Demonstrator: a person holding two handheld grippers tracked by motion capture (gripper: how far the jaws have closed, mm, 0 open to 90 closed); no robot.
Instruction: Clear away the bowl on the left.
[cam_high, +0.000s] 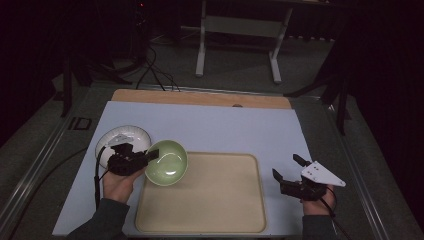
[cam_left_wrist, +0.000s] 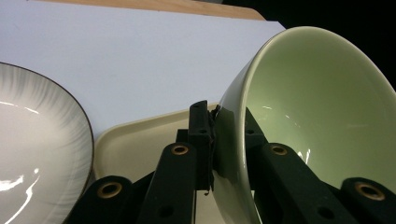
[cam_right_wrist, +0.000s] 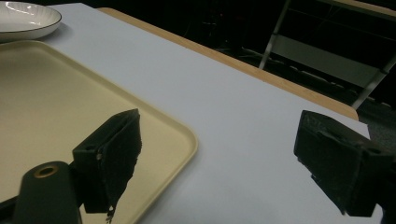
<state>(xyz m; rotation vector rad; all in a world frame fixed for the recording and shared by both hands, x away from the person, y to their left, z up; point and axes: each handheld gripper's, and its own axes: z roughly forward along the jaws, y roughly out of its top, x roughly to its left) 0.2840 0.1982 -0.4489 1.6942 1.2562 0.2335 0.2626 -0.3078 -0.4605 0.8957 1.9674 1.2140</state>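
Observation:
A pale green bowl (cam_high: 167, 162) hangs tilted over the left rim of the beige tray (cam_high: 220, 200). My left gripper (cam_high: 150, 156) is shut on the bowl's rim. In the left gripper view the bowl (cam_left_wrist: 317, 107) opens to the right, with one jaw inside its wall and one outside, my left gripper (cam_left_wrist: 224, 135) pinching it. My right gripper (cam_high: 285, 167) rests open on the table to the right of the tray. Its jaws stand wide apart with nothing between them in the right gripper view (cam_right_wrist: 224, 154).
A white plate (cam_high: 122, 140) with a dark rim lies on the white mat (cam_high: 210, 125) behind my left hand, also at the left plate (cam_left_wrist: 37, 154) and far plate (cam_right_wrist: 25, 18). A wooden board edge (cam_high: 200, 97) runs along the back.

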